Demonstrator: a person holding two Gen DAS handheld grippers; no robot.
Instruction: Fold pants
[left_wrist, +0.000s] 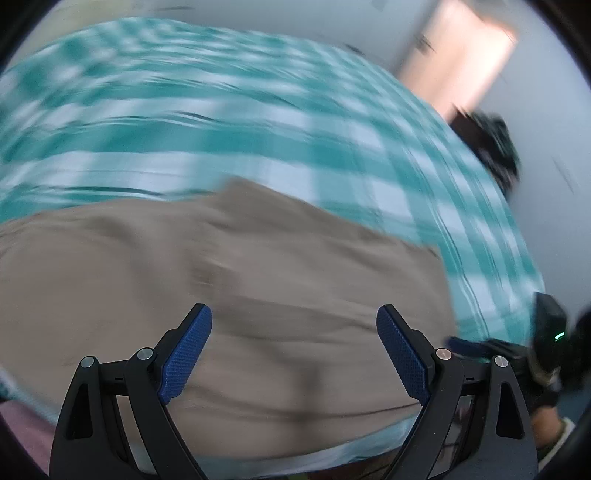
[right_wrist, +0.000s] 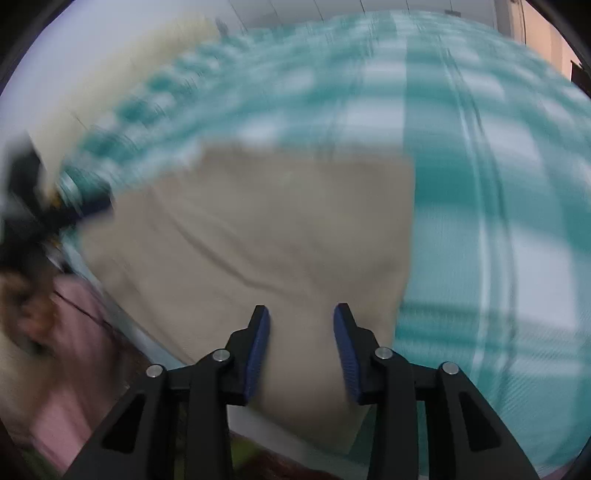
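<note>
Tan pants (left_wrist: 221, 288) lie flat on a teal and white checked cloth (left_wrist: 221, 122); both views are motion-blurred. My left gripper (left_wrist: 294, 314) is wide open above the pants and holds nothing. In the right wrist view the pants (right_wrist: 266, 236) form a folded block on the checked cloth (right_wrist: 480, 206). My right gripper (right_wrist: 301, 314) is open, its blue pads (right_wrist: 258, 347) over the near part of the pants, empty. The other gripper (left_wrist: 546, 332) shows at the right edge of the left wrist view, and blurred at the left edge of the right wrist view (right_wrist: 29, 206).
A white wall and a pale wooden door (left_wrist: 465, 51) stand beyond the bed. A dark object (left_wrist: 487, 147) sits past the far right edge of the cloth. A cream pillow or headboard (right_wrist: 110, 74) lies at the far left. Pink clothing (right_wrist: 74, 362) is at the lower left.
</note>
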